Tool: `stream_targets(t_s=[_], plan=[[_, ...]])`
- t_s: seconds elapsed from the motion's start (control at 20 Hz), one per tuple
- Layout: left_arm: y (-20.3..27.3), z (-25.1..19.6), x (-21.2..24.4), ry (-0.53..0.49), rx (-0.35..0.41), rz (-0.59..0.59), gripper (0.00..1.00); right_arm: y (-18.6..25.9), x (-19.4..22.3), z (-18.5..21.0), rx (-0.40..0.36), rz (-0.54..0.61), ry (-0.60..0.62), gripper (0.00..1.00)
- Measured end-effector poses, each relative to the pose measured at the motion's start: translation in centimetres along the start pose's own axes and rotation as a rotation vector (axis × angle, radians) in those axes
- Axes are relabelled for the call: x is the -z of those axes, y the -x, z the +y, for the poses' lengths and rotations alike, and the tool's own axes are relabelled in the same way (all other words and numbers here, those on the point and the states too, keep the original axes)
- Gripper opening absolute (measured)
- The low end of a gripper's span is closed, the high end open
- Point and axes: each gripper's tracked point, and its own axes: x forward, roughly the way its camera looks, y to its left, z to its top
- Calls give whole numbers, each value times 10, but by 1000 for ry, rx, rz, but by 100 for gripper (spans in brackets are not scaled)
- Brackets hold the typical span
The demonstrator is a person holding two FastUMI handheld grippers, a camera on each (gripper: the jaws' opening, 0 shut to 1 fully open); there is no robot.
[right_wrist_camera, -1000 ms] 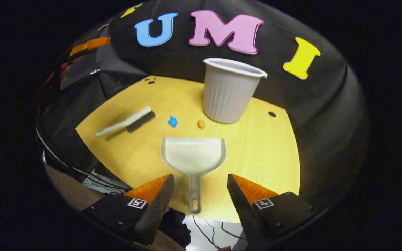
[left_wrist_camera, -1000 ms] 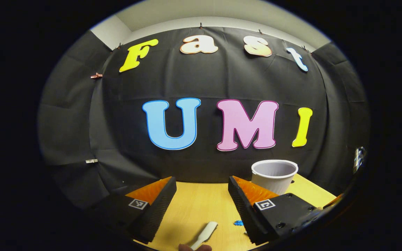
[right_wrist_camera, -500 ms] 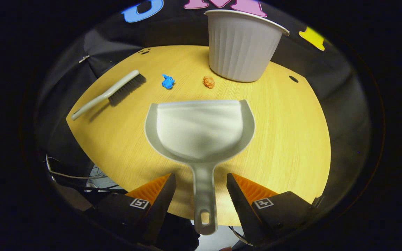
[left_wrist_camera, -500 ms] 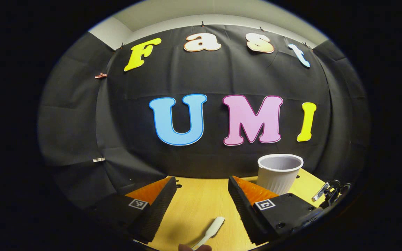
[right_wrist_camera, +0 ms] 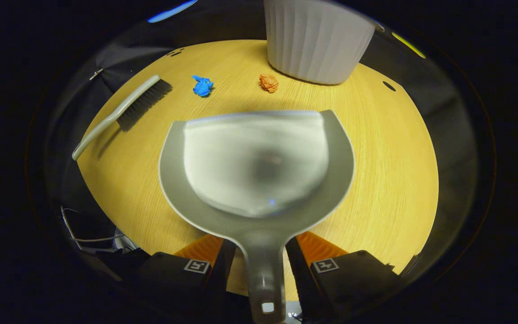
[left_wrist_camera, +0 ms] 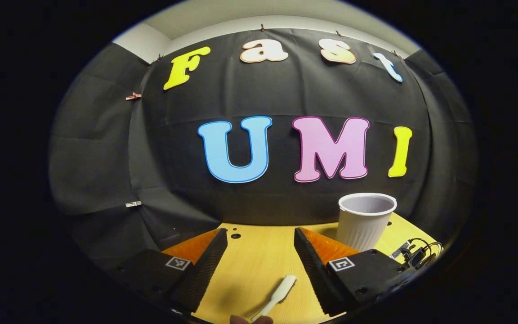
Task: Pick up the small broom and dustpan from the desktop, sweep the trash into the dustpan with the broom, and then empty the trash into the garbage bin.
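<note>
The right gripper [right_wrist_camera: 259, 265] squeezes the dustpan [right_wrist_camera: 256, 166] handle; its wide mouth points at the bin [right_wrist_camera: 317, 40]. The left gripper [left_wrist_camera: 259, 265] is open above the counter [left_wrist_camera: 259, 256], over the broom [left_wrist_camera: 279, 294].

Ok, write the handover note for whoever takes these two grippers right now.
Right gripper: fingers close on either side of the grey plastic dustpan's handle, apparently closed on it; contact is hard to confirm.
Left gripper: open, holding nothing, above the pale handle of the small grey broom with dark bristles.
On the round yellow wooden desktop: the broom at left; a crumpled blue scrap and a crumpled orange scrap beyond the dustpan's lip; the white ribbed plastic bin at the back.
Done: dustpan approached.
Left: take broom, sweep both scraps in, empty into bin.
</note>
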Motion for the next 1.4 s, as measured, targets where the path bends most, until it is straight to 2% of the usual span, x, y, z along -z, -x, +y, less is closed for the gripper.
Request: stream_targets(t_s=[0.05, 0.1, 0.15, 0.2, 0.25, 0.35, 0.5, 0.55, 0.6, 0.65, 0.7, 0.85, 0.95, 1.1, 1.4], plan=[[-1, 0, 2, 1, 0, 6, 96, 2, 1, 0, 6, 10, 0, 60], [-2, 0, 4, 0, 3, 14, 95, -1, 2, 0, 0, 21, -1, 57], [-4, 1, 7, -1, 0, 22, 95, -1, 1, 1, 0, 21, 3, 39], [-6, 2, 10, -1, -1, 30, 95, -1, 1, 1, 0, 15, 8, 34], [-7, 2, 14, -1, 2, 40, 95, -1, 0, 0, -2, 1, 17, 39], [-10, 4, 22, -7, 11, 59, 95, -2, -1, 1, -1, -15, -1, 39], [-15, 6, 39, -30, 35, 102, 95, 2, -2, 1, -29, -33, 8, 37], [-17, 5, 49, -42, 52, 132, 95, 5, -2, 0, -25, -41, 9, 31], [-18, 5, 57, -56, 65, 157, 95, 9, -5, -1, -23, -60, 15, 37], [-20, 4, 68, -69, 82, 182, 95, 19, -7, -2, -21, -81, 30, 31], [-22, 3, 78, -83, 105, 216, 95, 30, -9, -4, -17, -102, 54, 37], [-25, -11, 127, -110, 227, 376, 94, 54, -9, -9, -7, -132, 126, 37], [-25, -16, 161, -141, 274, 512, 95, 67, -5, -8, -11, -137, 139, 36], [-31, -16, 210, -163, 304, 690, 93, 78, 2, -12, -2, -137, 129, 36], [-29, -29, 290, -158, 382, 959, 85, 87, 20, -23, 32, -113, 102, 37]])
